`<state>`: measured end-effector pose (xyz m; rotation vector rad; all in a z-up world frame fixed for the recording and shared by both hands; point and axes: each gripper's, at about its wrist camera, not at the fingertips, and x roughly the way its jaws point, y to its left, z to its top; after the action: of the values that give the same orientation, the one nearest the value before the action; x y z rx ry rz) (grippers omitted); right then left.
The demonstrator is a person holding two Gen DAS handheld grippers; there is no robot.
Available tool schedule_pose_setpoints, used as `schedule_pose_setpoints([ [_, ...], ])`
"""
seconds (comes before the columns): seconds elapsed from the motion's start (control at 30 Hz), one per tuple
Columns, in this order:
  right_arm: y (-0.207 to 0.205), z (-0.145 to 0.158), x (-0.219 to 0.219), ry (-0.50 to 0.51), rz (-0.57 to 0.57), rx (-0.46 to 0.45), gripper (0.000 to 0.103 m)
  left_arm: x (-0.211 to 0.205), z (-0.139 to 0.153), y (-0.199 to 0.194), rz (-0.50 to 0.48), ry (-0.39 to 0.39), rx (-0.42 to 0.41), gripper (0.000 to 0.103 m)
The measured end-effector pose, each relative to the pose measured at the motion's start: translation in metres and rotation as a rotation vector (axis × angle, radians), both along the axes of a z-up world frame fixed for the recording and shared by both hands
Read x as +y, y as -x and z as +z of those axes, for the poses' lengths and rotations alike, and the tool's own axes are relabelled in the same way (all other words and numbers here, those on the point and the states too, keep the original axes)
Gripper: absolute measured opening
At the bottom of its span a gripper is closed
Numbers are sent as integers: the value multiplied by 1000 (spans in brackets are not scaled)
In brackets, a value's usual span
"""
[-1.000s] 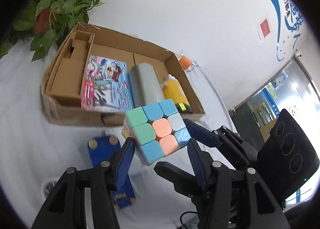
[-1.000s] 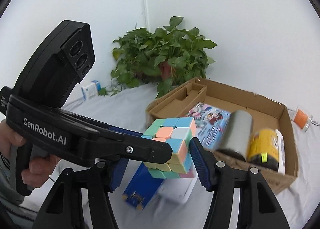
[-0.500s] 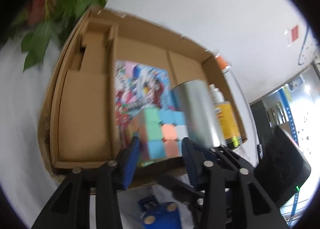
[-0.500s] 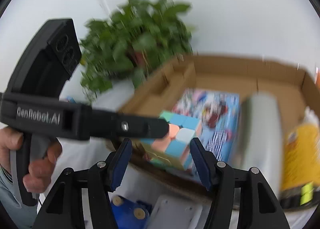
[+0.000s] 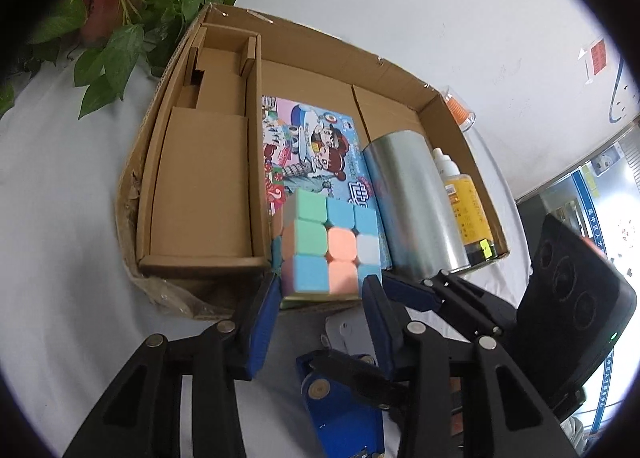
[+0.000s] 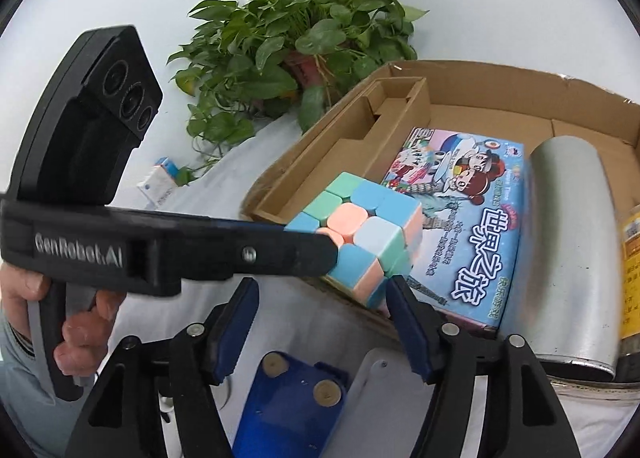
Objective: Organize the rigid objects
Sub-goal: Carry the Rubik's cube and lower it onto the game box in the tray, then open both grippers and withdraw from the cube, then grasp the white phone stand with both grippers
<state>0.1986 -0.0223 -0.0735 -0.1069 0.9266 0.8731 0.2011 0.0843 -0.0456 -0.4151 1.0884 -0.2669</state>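
Pastel squares of the puzzle cube (image 5: 326, 248) fill the middle of the left wrist view, sitting right at the tips of the left claw (image 5: 320, 290). Its blue pads flank the cube's lower sides and seem to press on them, so I read the cube as clamped there. Beyond the tips lies the cardboard box (image 5: 304, 42), and the cube hangs at its near wall, over the near end of the illustrated game box (image 5: 308, 146). Just right of that lie a silver cylinder (image 5: 412, 198) and a yellow bottle (image 5: 464, 202), both on their sides inside the box. Left of the tips is a bare cardboard insert (image 5: 200, 194). Below the claw, on the bench (image 5: 52, 198), a blue device (image 5: 344, 410) waits outside the box.

From the right wrist view, the right claw (image 6: 320, 318) has just been opening; its pads stand apart, with the cube (image 6: 360, 238) ahead of and above them and apparently untouched by them. The left claw's arm (image 6: 240, 250) comes in from the left to the cube, a hand (image 6: 76, 322) on its grip. A potted plant (image 6: 296, 30) stands behind the box.

Three items look packed and the cube is arriving; setting it down and, likely, the blue device remain.
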Motion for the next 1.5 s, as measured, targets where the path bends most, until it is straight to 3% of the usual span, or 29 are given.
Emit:
schedule_pose_setpoints([
  [0.13,8,10,-10,1,-31,-16,67,1,13,10,1,-3,-61,40],
  [0.23,39,31,-31,25,-79,-147,87,-3,31,30,-9,-30,-136,42],
  [0.27,53,36,-40,32,-93,-193,94,-6,35,41,-10,-45,-159,47],
  [0.3,66,38,-48,43,-107,-228,95,-11,35,51,-4,-59,-165,52],
  [0.33,81,36,-58,56,-134,-250,95,-15,33,58,5,-72,-163,65],
  [0.43,102,12,-76,77,-189,-180,92,-37,19,74,-11,-75,-150,69],
  [0.6,89,-36,-80,136,-266,0,68,-62,-20,73,-34,-50,-19,68],
  [0.67,77,-52,-80,127,-288,80,62,-60,-19,79,-17,-39,-35,67],
  [0.8,81,-60,-64,116,-242,86,49,-51,-13,91,24,-28,-56,67],
  [0.9,89,-64,-52,132,-217,41,45,-47,-11,98,48,-49,-62,67],
  [0.93,92,-65,-49,141,-216,27,37,-46,-10,101,54,-49,-62,67],
  [0.97,93,-66,-48,139,-214,28,18,-45,-11,103,57,-47,-61,67],
  [1.07,97,-65,-53,144,-202,23,11,-49,-15,105,59,-37,-55,67],
  [1.13,104,-59,-62,204,-209,-58,11,-54,-20,102,56,-8,-46,67],
  [1.27,117,-48,-102,241,-236,-114,11,-68,-30,97,28,86,-17,67],
  [1.4,147,-30,-120,447,-230,-383,11,-89,-32,97,-7,108,-20,71],
  [1.47,166,-34,-117,622,-165,-540,12,-99,-32,97,-34,144,-10,71],
  [1.5,178,-40,-114,674,-94,-576,19,-103,-30,98,-41,137,-19,71],
])
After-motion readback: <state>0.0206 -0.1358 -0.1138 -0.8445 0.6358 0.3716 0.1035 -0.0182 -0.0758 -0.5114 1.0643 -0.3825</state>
